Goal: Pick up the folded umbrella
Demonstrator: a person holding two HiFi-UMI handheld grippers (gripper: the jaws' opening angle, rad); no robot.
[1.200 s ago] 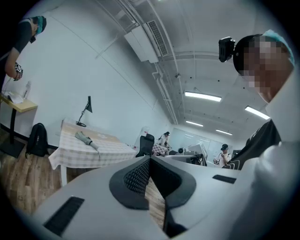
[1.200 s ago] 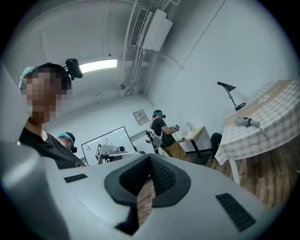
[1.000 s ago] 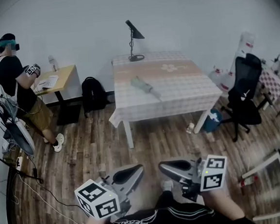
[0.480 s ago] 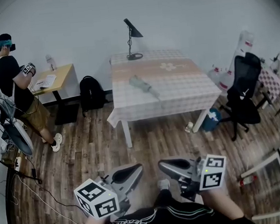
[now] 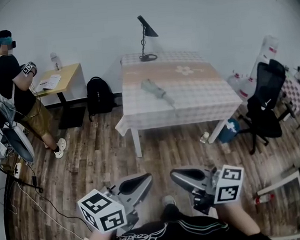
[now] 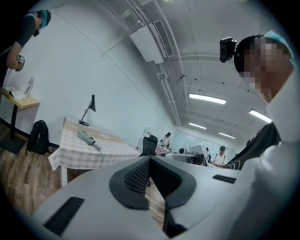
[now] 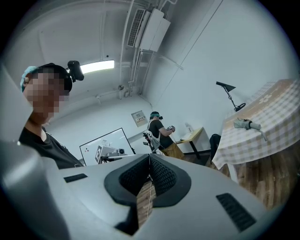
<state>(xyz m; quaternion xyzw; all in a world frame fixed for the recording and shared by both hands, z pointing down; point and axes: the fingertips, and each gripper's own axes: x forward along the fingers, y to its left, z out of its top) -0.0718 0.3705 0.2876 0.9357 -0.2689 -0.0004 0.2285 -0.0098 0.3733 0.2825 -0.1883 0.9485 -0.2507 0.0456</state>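
A grey folded umbrella [image 5: 156, 91] lies on the table with a checked cloth [image 5: 200, 99], far across the room in the head view. It shows small in the left gripper view [image 6: 88, 138] and the right gripper view [image 7: 248, 124]. My left gripper [image 5: 144, 179] and right gripper [image 5: 175, 175] are held low near my body, over the wood floor, tips facing each other. Both are shut with nothing between their pads [image 6: 140, 174] [image 7: 161, 172].
A black desk lamp [image 5: 146, 39] stands at the table's far edge. A black backpack [image 5: 99, 94] leans by a small wooden desk [image 5: 65, 78] where a person [image 5: 16, 86] stands. A black office chair [image 5: 266, 101] sits right of the table. Cables [image 5: 42, 199] run on the floor at left.
The table and the rest of the room have shifted slightly in the head view, the table a little lower and to the right. Both grippers stay shut in about the same place.
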